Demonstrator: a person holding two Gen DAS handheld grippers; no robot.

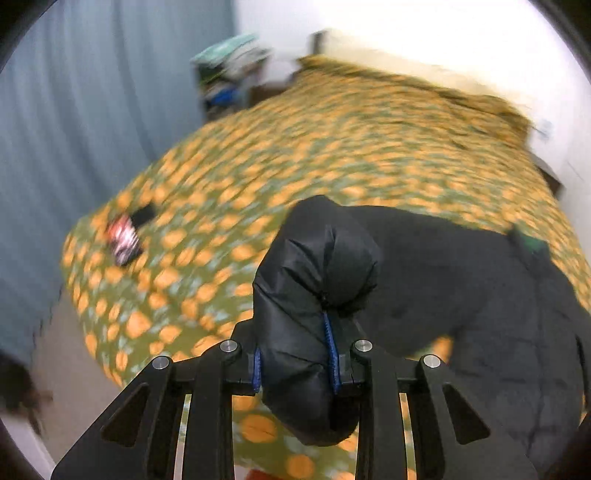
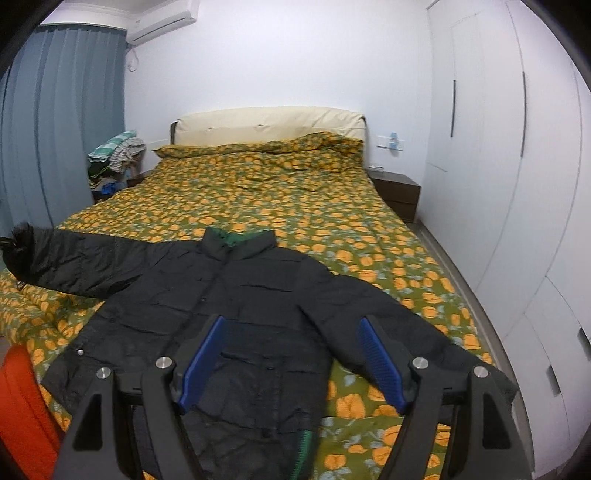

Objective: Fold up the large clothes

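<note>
A black quilted puffer jacket (image 2: 236, 295) is lying front-up across the near part of a bed covered with an orange-and-green floral bedspread (image 2: 303, 199). Its collar, showing a green lining, is pointing toward the pillows, and its body is lying close to the foot of the bed. One sleeve is stretching out toward the blue curtain (image 2: 55, 122), while the other is trailing down toward the near right edge of the bed.

The left gripper (image 1: 295, 362) is clamping the puffy cuff end of the left sleeve (image 1: 314, 280) between its blue pads, the fabric bulging out above and below the fingers. The right gripper (image 2: 291, 362) is hovering over the jacket's lower front with its blue pads spread wide apart and nothing between them.

The left wrist view is blurring heavily, yet it is showing a small red-and-white item (image 1: 123, 240) lying beside a small black item (image 1: 144, 215) on the bedspread, neither clear enough to name. The right wrist view is giving the sharper room: a cream headboard (image 2: 269, 120), a wall air conditioner (image 2: 162, 20), white wardrobe doors (image 2: 491, 147), a dark nightstand (image 2: 397, 192), a heap of clothes (image 2: 114, 158) beside the bed, and something orange (image 2: 26, 406) at the near left edge.
</note>
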